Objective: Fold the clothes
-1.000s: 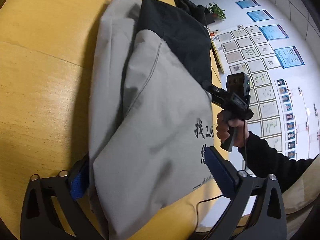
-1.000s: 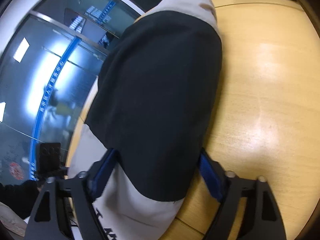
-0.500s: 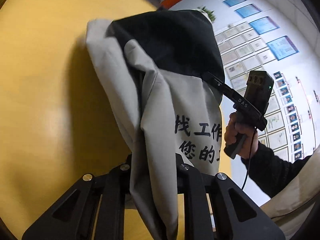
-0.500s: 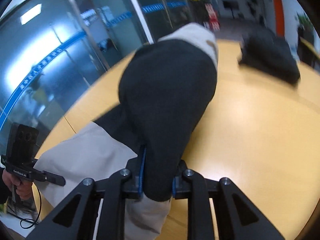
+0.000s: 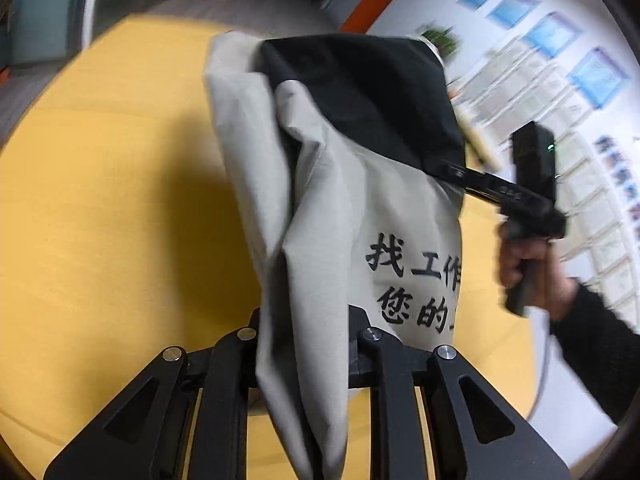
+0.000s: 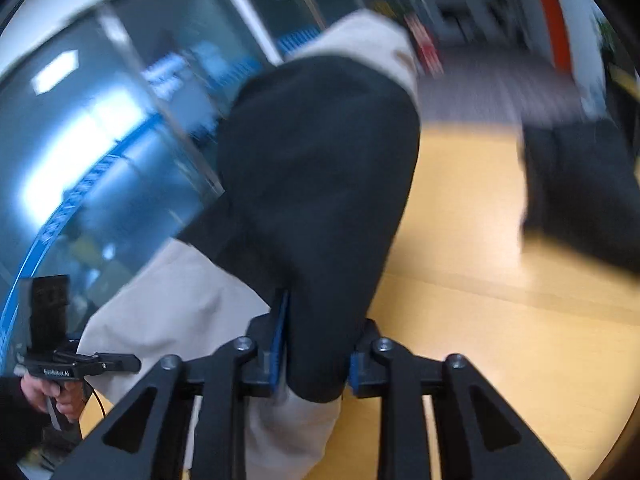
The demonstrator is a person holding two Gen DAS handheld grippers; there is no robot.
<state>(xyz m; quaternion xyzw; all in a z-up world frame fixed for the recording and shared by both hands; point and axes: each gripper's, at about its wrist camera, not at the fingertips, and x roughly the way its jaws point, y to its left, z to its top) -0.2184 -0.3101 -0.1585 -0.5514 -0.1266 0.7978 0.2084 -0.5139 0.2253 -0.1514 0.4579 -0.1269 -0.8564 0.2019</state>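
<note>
A grey and black jacket (image 5: 332, 184) with black Chinese lettering hangs lifted above the yellow wooden table (image 5: 100, 208). My left gripper (image 5: 304, 344) is shut on its grey fabric. My right gripper (image 6: 316, 352) is shut on the black part of the jacket (image 6: 320, 184). In the left wrist view the right gripper (image 5: 452, 170) pinches the black edge at the right. In the right wrist view the left gripper (image 6: 132, 358) holds the grey edge at the lower left.
A dark folded garment (image 6: 580, 192) lies on the table at the right in the right wrist view. A glass wall (image 6: 100, 140) stands behind the table. A wall with framed papers (image 5: 580, 92) is on the other side.
Both grippers closed on the jacket and raised it off the table. It lay flat a second ago and now hangs between them.
</note>
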